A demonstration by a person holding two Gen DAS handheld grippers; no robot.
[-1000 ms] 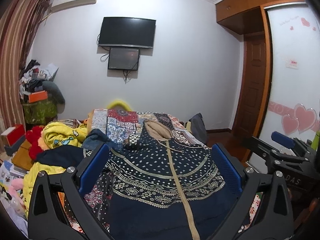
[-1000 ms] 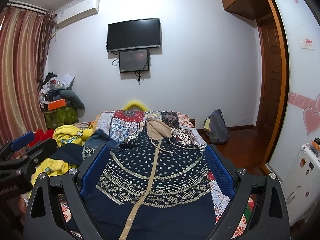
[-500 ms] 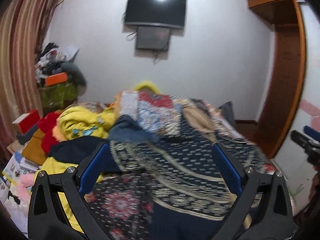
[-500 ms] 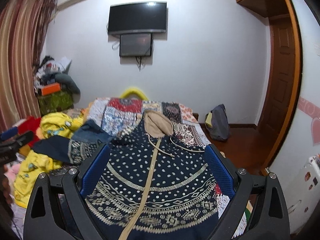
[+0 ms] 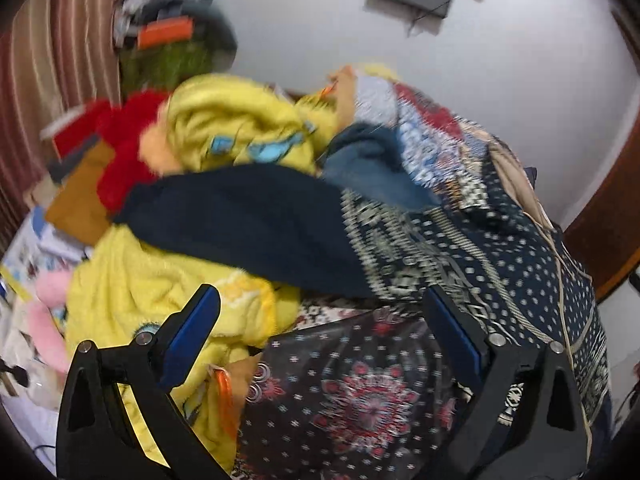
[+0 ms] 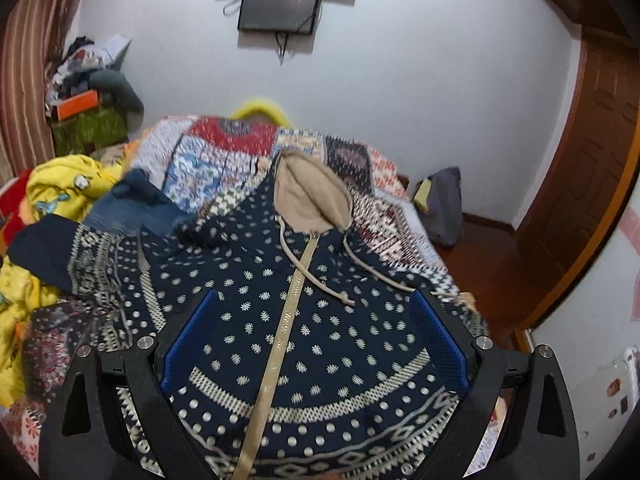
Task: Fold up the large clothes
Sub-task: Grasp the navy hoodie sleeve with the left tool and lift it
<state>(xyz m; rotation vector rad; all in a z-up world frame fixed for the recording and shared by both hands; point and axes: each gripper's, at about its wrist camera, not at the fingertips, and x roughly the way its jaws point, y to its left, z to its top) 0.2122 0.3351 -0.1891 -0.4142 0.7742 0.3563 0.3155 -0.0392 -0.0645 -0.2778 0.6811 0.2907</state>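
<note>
Navy knit with pale dots, the hoodie point(image 6: 320, 320) lies flat on the bed point(image 6: 224, 148), filling the centre of the right wrist view. Expect it soft, floppy and fairly heavy, so pinch it at seams or a cuff. Its long axis runs bottom to top of frame, tan hood point(image 6: 310, 200) uppermost. Your left gripper point(image 5: 320, 344) is closing with nothing between its jaws, below the dark sleeve point(image 5: 240, 220). Your right gripper point(image 6: 316, 344) stands spread above the chest.
</note>
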